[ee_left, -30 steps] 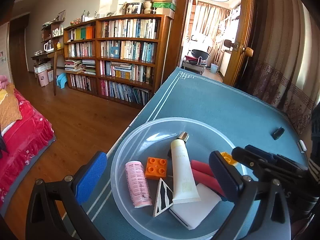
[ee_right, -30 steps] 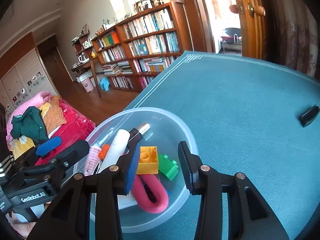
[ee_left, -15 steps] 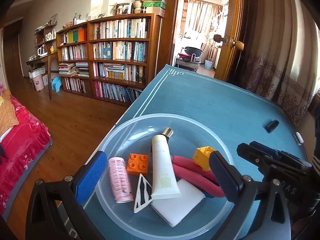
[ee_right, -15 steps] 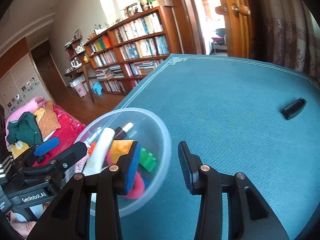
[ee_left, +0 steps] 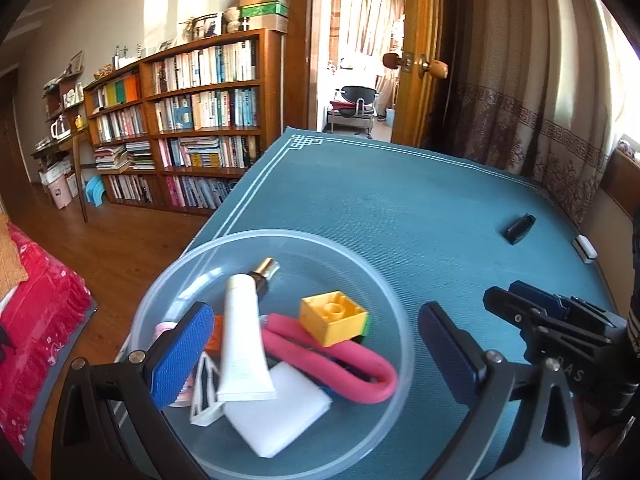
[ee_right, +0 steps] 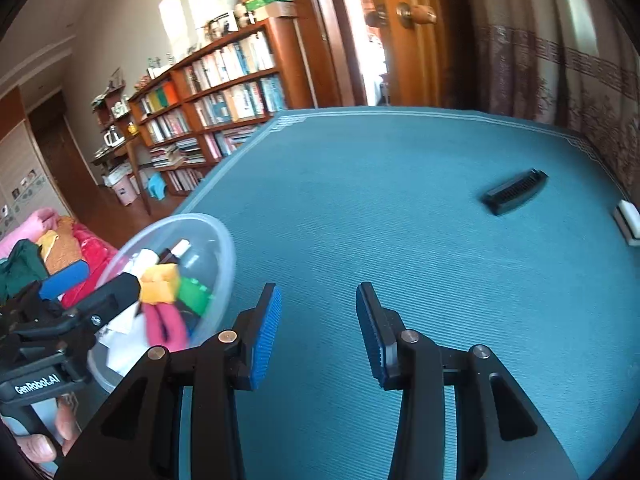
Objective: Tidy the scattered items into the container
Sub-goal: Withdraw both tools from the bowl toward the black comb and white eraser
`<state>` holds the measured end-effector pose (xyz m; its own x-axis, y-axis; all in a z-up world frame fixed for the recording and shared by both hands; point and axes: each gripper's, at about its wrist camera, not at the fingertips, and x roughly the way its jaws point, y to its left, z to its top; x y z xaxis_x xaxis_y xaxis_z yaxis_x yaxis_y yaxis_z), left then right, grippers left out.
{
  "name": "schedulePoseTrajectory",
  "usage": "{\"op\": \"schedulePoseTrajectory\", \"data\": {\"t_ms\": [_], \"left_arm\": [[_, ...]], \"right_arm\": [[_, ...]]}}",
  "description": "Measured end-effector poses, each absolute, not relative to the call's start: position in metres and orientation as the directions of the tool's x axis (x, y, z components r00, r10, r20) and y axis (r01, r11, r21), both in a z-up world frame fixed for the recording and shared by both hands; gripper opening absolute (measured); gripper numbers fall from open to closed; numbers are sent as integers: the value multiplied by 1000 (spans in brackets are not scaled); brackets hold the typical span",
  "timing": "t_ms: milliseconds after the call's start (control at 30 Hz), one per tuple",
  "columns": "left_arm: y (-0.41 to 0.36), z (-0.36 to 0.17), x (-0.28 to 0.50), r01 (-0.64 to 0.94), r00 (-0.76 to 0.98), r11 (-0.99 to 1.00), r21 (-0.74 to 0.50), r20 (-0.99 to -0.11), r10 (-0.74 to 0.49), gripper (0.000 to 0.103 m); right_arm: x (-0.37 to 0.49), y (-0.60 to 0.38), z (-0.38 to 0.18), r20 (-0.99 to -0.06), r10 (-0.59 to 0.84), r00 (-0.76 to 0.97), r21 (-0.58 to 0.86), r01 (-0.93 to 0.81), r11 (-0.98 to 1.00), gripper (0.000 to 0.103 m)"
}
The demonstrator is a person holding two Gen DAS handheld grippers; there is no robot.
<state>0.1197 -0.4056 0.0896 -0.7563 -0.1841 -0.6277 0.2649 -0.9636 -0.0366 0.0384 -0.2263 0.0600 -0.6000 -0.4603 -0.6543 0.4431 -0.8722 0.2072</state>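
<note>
— Clear round plastic bowl (ee_left: 280, 240): where is it?
— At the teal table's (ee_right: 400, 184) left edge, holding a yellow brick (ee_left: 332, 318).
— Grippers?
— Left gripper (ee_left: 316, 356) spread wide over it; right gripper (ee_right: 318, 332) spread, empty.

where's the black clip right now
The black clip lies on the blue mat, far right in both views, outside the bowl, beside a small white block.

Wooden bookshelf (ee_left: 192, 120) full of books, open door (ee_left: 416, 52), patterned curtain (ee_left: 540, 92), red bedspread (ee_left: 36, 320)
</note>
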Motion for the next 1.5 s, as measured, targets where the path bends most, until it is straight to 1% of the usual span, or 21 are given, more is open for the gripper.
{"op": "schedulePoseTrajectory", "data": {"t_ms": [67,133,167,300,433,533,867,1033,1233,1400,1433,1500], "left_arm": [[-397,90,115,252,-757,-967,-29,-629,-178,102],[-389,90,111,239,-757,-971,-24,-631,-171,102],[-384,89,109,234,-757,-972,-22,-632,-167,102],[-367,86,103,205,-758,-978,-24,-637,-143,102],[-349,84,96,169,-761,-985,-21,-638,-117,103],[-334,83,91,135,-765,-991,-12,-637,-96,103],[-284,77,68,61,-756,-996,64,-649,-88,103],[-264,70,52,37,-740,-996,76,-668,-78,103],[-238,60,32,-7,-721,-995,104,-690,-67,103],[-217,54,13,-64,-713,-990,129,-700,-45,102],[-214,53,9,-75,-710,-989,130,-703,-39,102],[-208,51,0,-94,-702,-987,129,-712,-26,102]], "right_arm": [[37,-214,58,-661,-447,-603,207,425,-881,45],[35,-203,57,-662,-438,-608,212,409,-888,50],[35,-196,56,-662,-432,-612,216,397,-892,51],[35,-176,53,-668,-393,-632,195,361,-912,51],[36,-161,51,-669,-320,-671,126,323,-938,51],[37,-149,51,-662,-290,-691,100,303,-948,51],[31,-104,47,-669,-215,-712,63,234,-970,51],[26,-83,42,-685,-159,-711,35,186,-982,51],[18,-52,40,-690,-132,-711,46,138,-989,51],[-1,-7,39,-710,-141,-690,137,61,-989,51],[-5,4,39,-714,-143,-686,158,41,-987,52],[-13,21,40,-719,-145,-680,190,8,-982,57]]}}
